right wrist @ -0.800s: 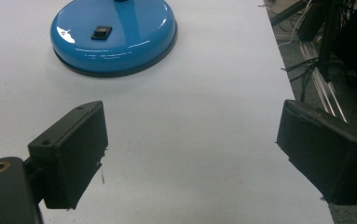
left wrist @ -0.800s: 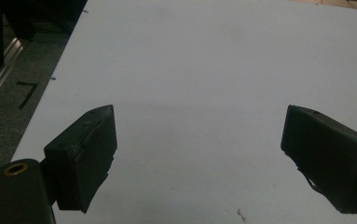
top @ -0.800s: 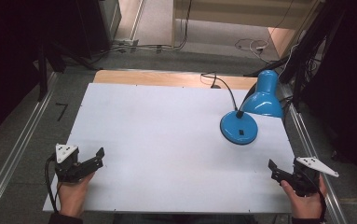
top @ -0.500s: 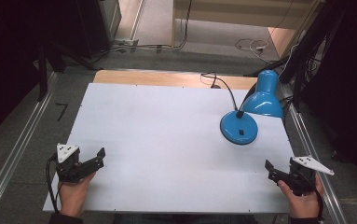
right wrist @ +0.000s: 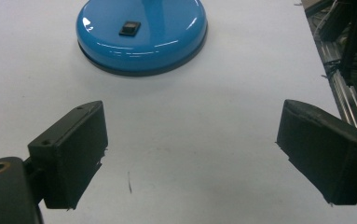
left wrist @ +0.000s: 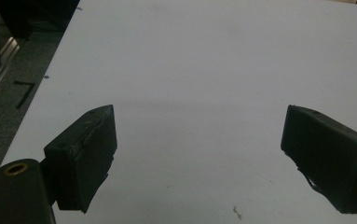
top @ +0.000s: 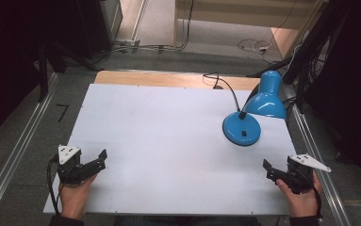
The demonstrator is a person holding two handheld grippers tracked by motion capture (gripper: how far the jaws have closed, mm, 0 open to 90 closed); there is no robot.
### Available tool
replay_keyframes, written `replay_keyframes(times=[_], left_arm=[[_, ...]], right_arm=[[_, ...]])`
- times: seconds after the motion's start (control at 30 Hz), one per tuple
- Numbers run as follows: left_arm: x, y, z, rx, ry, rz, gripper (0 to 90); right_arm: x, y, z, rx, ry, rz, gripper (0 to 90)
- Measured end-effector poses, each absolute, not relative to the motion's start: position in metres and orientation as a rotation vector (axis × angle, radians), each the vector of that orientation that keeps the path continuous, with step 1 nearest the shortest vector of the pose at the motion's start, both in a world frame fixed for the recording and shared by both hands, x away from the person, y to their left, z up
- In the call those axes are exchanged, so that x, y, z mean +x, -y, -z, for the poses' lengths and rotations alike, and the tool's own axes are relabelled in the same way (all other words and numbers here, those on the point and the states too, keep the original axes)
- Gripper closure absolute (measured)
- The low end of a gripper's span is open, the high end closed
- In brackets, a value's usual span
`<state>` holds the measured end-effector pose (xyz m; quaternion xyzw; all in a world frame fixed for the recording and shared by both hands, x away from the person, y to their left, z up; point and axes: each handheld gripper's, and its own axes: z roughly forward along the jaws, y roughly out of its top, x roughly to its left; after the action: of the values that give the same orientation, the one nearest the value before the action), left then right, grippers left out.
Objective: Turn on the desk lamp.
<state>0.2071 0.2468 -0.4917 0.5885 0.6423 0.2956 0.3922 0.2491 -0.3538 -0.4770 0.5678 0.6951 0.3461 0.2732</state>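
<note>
- Desk lamp point(top: 249, 117), blue, stands at the far right of the white table point(top: 168, 141); its round base point(right wrist: 141, 32) with a black rocker switch point(right wrist: 129, 28) rests flat on the surface, and its shade point(top: 266, 98) hangs beyond the base toward the right edge.
- Right gripper point(top: 268, 170), held in the person's right hand point(top: 300, 197) at the near right corner, has shifted slightly left and inward compared with the earlier high views; its jaws are spread wide and hold nothing.
- Right gripper view: the lamp base lies ahead of the spread jaws, a little to their left, with bare table between.
- Left gripper point(top: 100, 160), in the left hand point(top: 74, 197) at the near left corner, sits where it did before; its jaws are likewise spread apart and empty, facing bare table.
- Power cord point(top: 225, 84) runs from the lamp neck toward the far edge.
- Interpretation: the small inward move of the right gripper suggests an approach toward the lamp is beginning, probably its base or switch; contact is not yet made and the lamp is undisturbed.
</note>
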Motion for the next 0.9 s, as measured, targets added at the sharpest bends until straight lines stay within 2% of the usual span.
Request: replay_keyframes(times=[0.9], left_arm=[[0.209,-0.245,0.492,1.505,-1.631,-0.750,10.9]], right_arm=[[0.271,0.343,0.476,1.521,-1.869,-0.953,11.3]])
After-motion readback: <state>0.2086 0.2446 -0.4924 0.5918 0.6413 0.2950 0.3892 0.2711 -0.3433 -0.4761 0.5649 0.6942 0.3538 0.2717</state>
